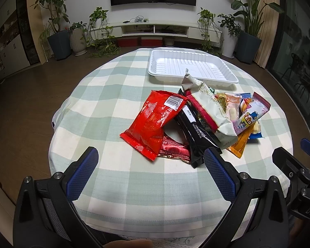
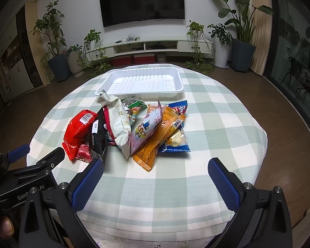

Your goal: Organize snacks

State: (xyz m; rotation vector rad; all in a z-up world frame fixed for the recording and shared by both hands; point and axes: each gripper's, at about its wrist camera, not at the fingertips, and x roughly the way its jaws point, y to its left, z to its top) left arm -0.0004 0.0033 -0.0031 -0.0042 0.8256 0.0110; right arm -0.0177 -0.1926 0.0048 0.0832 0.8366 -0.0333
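- My left gripper (image 1: 150, 161) is spread wide, holding nothing; bare cloth lies between its jaws.
- My right gripper (image 2: 155, 170) gapes too, empty.
- Snack pile (image 2: 126, 128) sits just ahead of both.
- White tray (image 2: 141, 81) beyond it, seemingly near the table's (image 2: 227, 128) far edge.
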